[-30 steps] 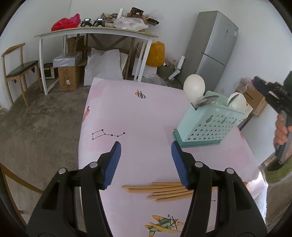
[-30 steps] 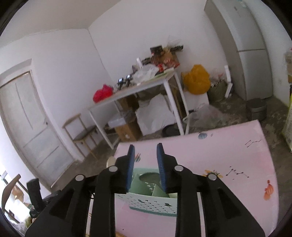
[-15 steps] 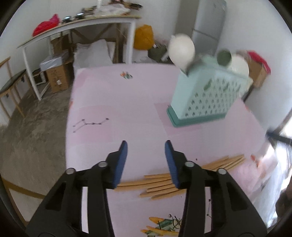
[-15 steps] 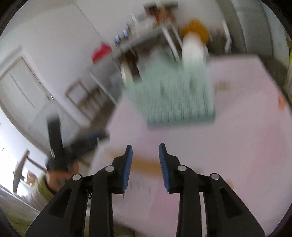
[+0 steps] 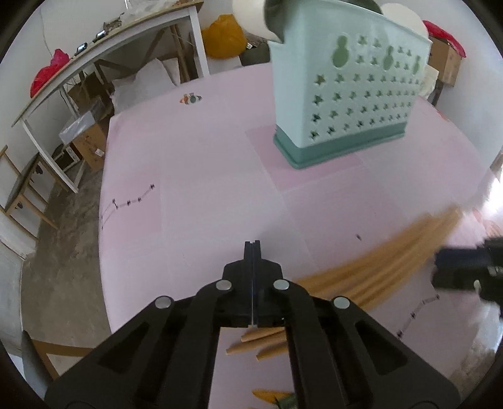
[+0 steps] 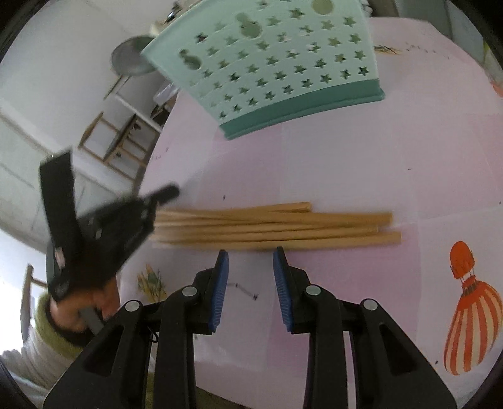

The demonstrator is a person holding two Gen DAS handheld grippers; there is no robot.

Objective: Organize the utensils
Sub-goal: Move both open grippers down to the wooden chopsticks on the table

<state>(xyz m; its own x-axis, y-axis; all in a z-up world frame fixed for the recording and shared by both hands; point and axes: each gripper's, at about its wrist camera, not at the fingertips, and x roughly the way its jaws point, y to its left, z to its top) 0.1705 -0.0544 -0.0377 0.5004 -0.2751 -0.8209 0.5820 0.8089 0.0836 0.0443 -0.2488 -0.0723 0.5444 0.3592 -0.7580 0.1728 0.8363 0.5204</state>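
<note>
Several wooden chopsticks (image 6: 276, 223) lie in a loose bundle on the pink tablecloth (image 6: 345, 157). Behind them stands a mint utensil basket (image 5: 345, 94) with star-shaped holes and white ladles (image 5: 248, 15) sticking out of it. My left gripper (image 5: 252, 245) is shut with nothing seen between its pads, and it hovers over one end of the chopsticks (image 5: 377, 251). The right wrist view shows the left gripper (image 6: 168, 191) blurred above the bundle's left end. My right gripper (image 6: 250, 261) is open and empty, just short of the bundle's middle. In the left wrist view the right gripper (image 5: 440, 264) is a dark blur.
The table's left edge (image 5: 103, 220) drops to a bare concrete floor. A white cluttered side table (image 5: 103, 53), a wooden chair (image 5: 25, 188) and a yellow bag (image 5: 223, 37) stand beyond. A person's hand and green cuff (image 6: 63, 314) hold the left gripper. A balloon print (image 6: 471, 314) marks the cloth.
The left jaws went from wide open to fully shut as that gripper dropped toward the chopsticks. The right gripper swung down from facing the room to just above the bundle.
</note>
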